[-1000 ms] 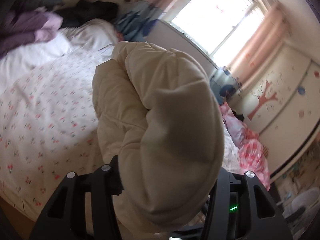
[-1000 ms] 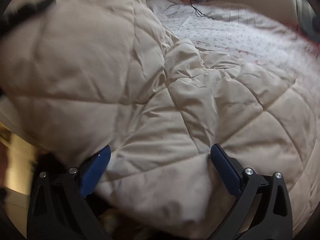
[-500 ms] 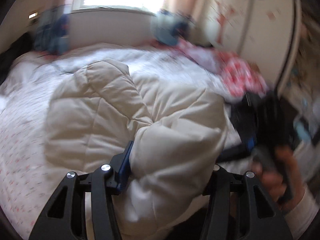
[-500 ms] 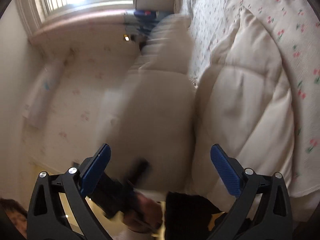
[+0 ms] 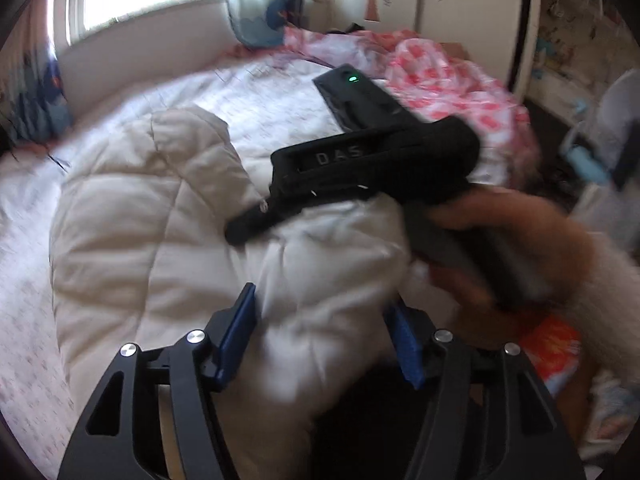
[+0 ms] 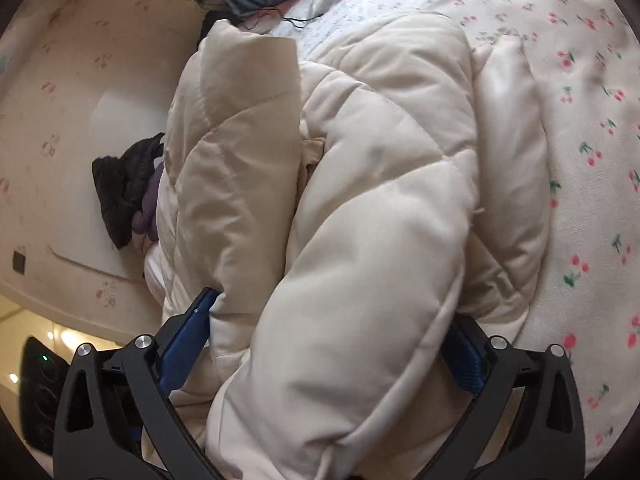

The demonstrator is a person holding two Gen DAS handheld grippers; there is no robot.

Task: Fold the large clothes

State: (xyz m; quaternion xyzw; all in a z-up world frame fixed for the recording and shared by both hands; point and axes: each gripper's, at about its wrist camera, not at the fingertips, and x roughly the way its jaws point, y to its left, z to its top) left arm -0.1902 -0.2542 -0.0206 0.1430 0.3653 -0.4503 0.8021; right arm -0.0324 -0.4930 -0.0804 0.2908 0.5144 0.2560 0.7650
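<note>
A cream quilted puffy jacket lies bunched on the flowered bed sheet. My left gripper has a thick fold of the jacket between its blue pads, and its jaws are opening. A hand holds the right gripper over the jacket, one finger resting on the fabric. In the right wrist view the jacket bulges up between the wide-set pads of my right gripper, which are not squeezing it.
A crumpled pink and red floral cloth lies at the bed's far right by a wardrobe. Blue cushions sit under the window. Black and purple clothes are piled near the headboard. Cherry-print sheet shows beside the jacket.
The jacket went from hanging up in my left gripper to lying on the bed. Both views swung round. The right gripper came in over the jacket, which now sits between its pads.
</note>
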